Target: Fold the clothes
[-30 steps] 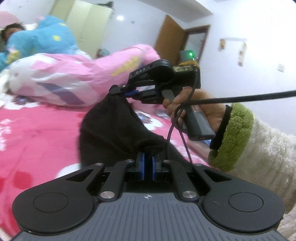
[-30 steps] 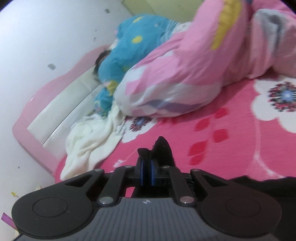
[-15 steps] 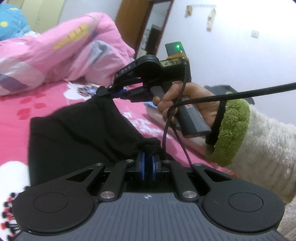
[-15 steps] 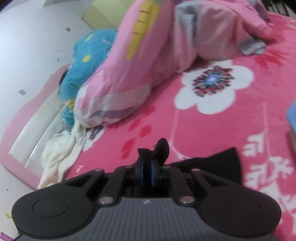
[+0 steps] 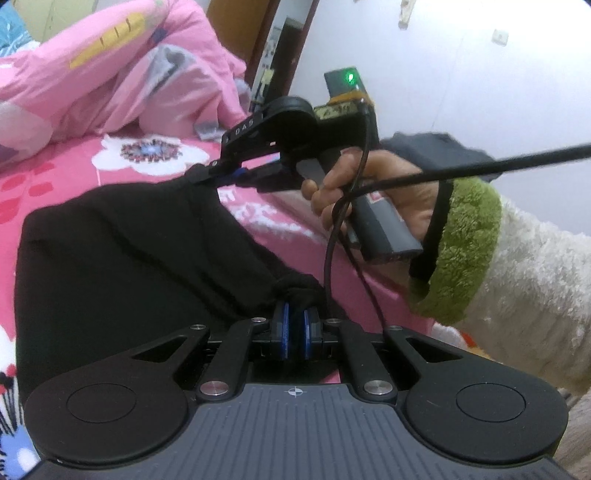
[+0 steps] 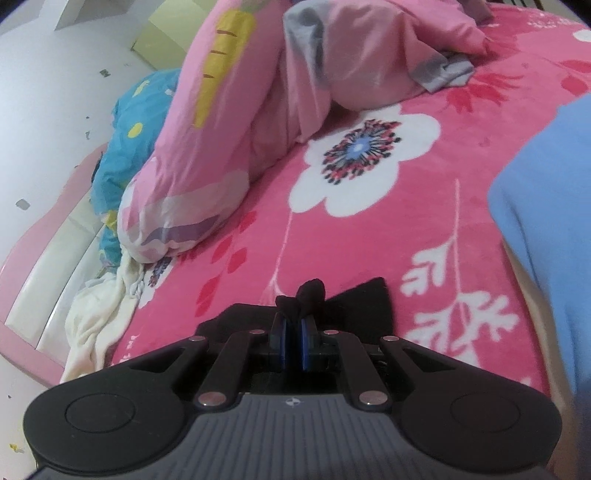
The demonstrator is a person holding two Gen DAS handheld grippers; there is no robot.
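black garment seemingly lowered, spread over bedspread

We're in a home bedroom. There's the bed's pink floral blanket, a bunched pink quilt, a padded pink headboard and a wooden door.

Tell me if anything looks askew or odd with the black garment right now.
Nothing looks wrong. The black fabric garment hangs stretched between the left gripper and right gripper, each shut on a bunched corner, above the pink flowered blanket.
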